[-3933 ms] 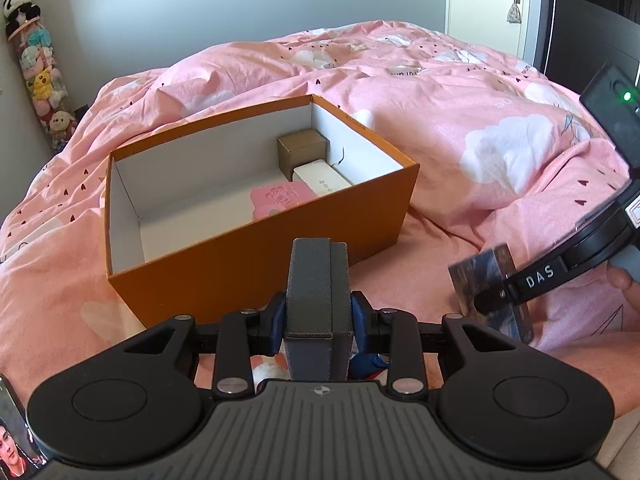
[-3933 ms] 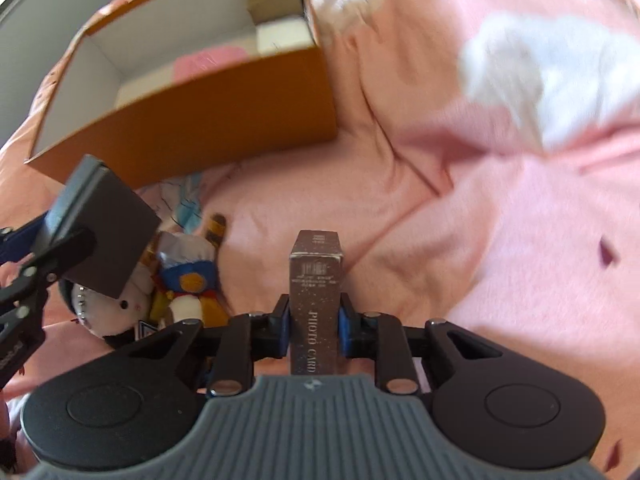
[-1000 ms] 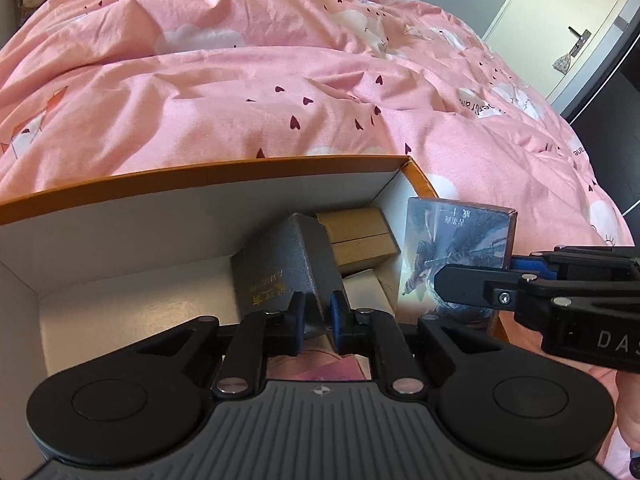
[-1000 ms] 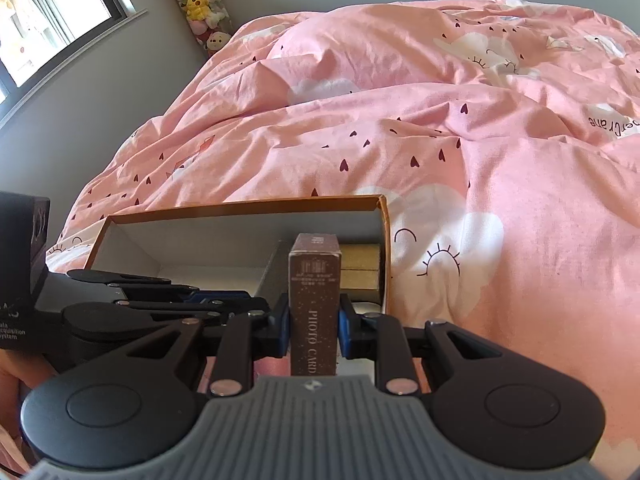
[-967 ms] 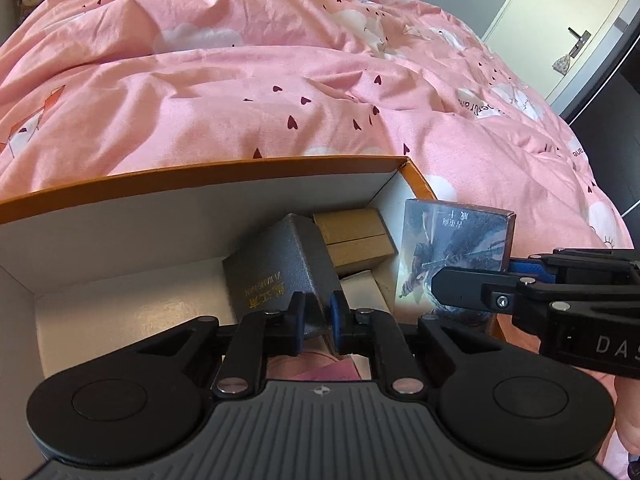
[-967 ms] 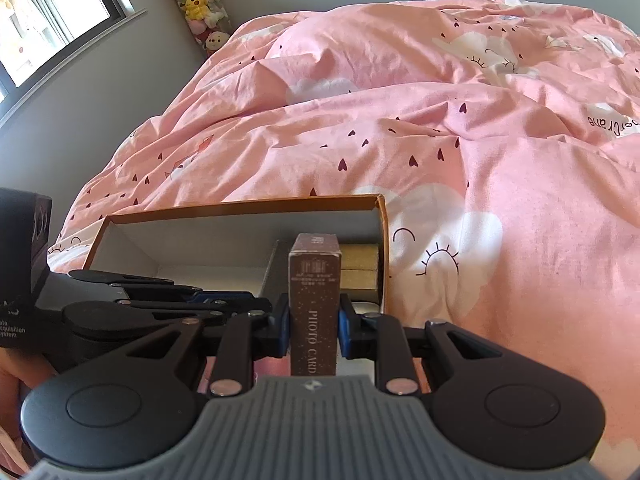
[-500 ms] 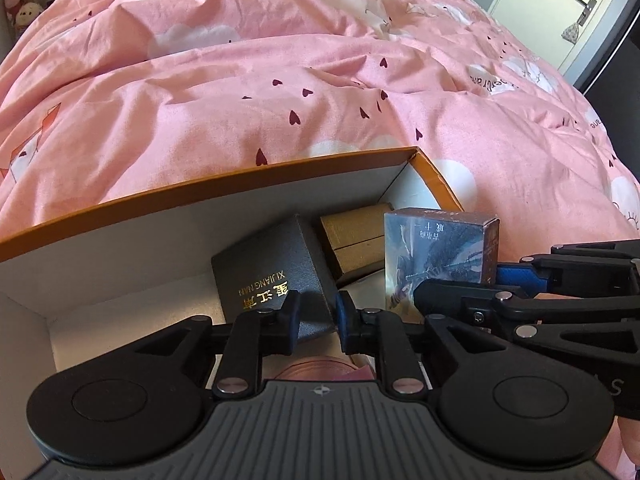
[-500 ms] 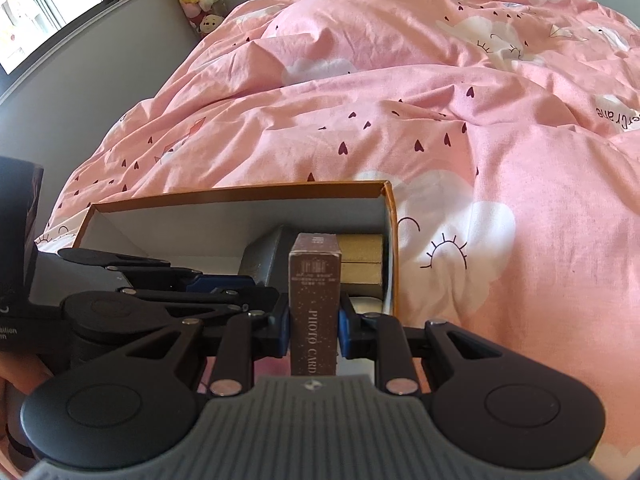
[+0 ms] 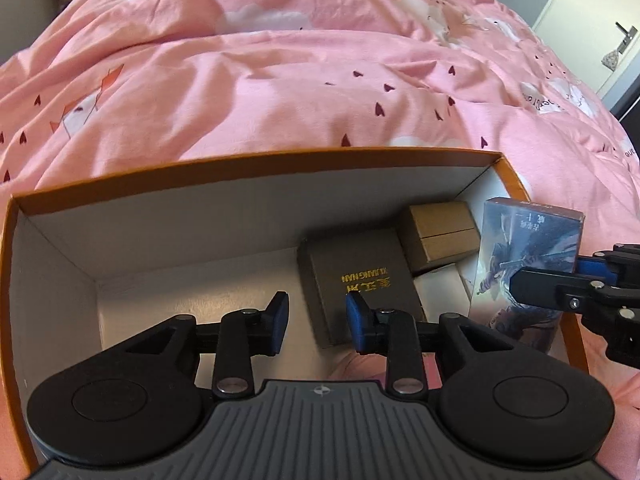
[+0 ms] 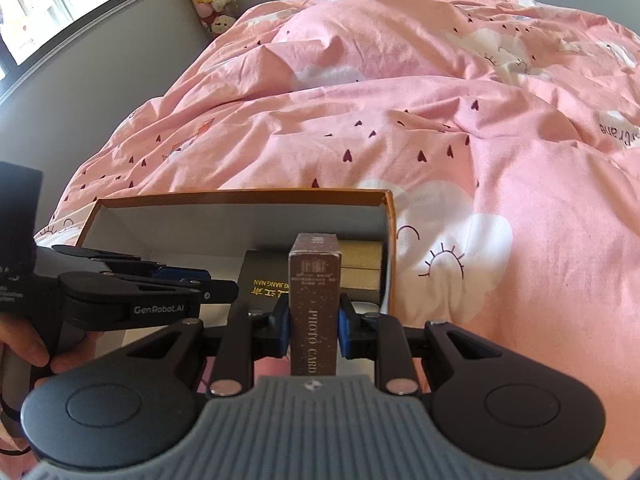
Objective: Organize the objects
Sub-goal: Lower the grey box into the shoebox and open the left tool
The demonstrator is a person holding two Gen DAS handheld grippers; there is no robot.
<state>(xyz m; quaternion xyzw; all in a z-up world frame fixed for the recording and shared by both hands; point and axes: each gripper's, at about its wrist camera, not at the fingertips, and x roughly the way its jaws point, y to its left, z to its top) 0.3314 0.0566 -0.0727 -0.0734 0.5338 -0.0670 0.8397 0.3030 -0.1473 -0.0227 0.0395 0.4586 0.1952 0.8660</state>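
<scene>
Left gripper [image 9: 316,322]: we see its jaws apart, just opened, nothing between the pads
Dark box [image 9: 362,284]: lies in the orange box [image 9: 248,162] just ahead of our right pad, beside the brown carton [image 9: 442,230]
Right gripper [image 10: 314,330]: we see it clamped on the photo card box [image 10: 315,304], upright over the orange box's right end
</scene>
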